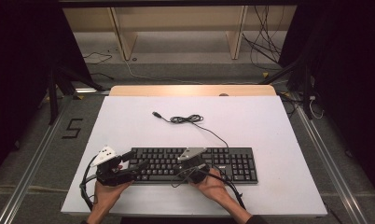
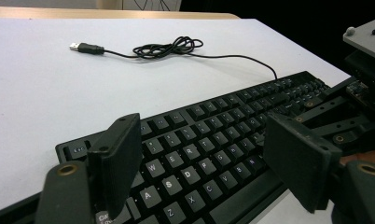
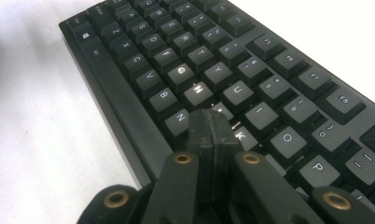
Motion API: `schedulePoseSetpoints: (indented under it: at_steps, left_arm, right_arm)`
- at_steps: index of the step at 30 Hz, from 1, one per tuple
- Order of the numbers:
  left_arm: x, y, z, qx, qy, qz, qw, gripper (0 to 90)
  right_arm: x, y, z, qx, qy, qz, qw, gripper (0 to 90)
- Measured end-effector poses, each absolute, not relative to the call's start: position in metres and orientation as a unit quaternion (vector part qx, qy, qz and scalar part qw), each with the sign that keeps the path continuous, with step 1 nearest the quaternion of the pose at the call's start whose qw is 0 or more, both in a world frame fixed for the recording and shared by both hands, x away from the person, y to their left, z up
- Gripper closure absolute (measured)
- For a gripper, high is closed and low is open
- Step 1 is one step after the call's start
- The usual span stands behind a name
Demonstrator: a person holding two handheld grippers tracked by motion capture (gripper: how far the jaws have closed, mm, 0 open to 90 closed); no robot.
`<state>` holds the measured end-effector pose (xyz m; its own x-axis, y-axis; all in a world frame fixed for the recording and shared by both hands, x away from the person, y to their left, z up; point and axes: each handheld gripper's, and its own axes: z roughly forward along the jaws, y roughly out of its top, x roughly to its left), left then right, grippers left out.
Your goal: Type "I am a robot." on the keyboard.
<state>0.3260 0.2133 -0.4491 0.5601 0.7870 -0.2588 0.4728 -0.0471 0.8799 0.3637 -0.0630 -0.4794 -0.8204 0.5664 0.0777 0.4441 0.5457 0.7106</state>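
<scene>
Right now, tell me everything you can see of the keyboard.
The keyboard is a black full-size board, plastic by its look, with white legends and a number pad at its right end. It lies flat on the white table, near the person's edge. A thin black cable runs from its back edge to a loose coil and ends in a USB plug, lying unplugged. The right gripper, jaws shut, has its tip down among the keys around J and K. The left gripper hovers open over the left end.
</scene>
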Motion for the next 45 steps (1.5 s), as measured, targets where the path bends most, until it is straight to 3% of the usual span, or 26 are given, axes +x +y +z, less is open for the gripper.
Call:
schedulePoseSetpoints:
  at_steps: [7,14,25,30,37,45]
  left_arm:
    - [0.326,0.214,-0.449,0.706,0.446,0.148,0.529,27.7]
    - [0.326,0.214,-0.449,0.706,0.444,0.148,0.531,27.1]
    - [0.326,0.215,-0.449,0.706,0.444,0.150,0.531,26.8]
    - [0.326,0.215,-0.449,0.706,0.444,0.150,0.530,26.8]
    - [0.326,0.215,-0.449,0.705,0.445,0.151,0.531,26.8]
    - [0.326,0.216,-0.449,0.705,0.445,0.153,0.531,26.7]
  right_arm:
    - [0.364,-0.067,-0.474,0.298,0.864,0.399,0.075,90.0]
    - [0.361,-0.074,-0.463,0.293,0.841,0.451,0.062,62.7]
    - [0.362,-0.081,-0.456,0.306,0.823,0.473,0.068,37.3]
    - [0.360,-0.082,-0.455,0.303,0.823,0.477,0.064,33.7]
    - [0.357,-0.078,-0.456,0.291,0.829,0.475,0.055,35.4]
    - [0.351,-0.077,-0.454,0.277,0.837,0.468,0.056,73.9]
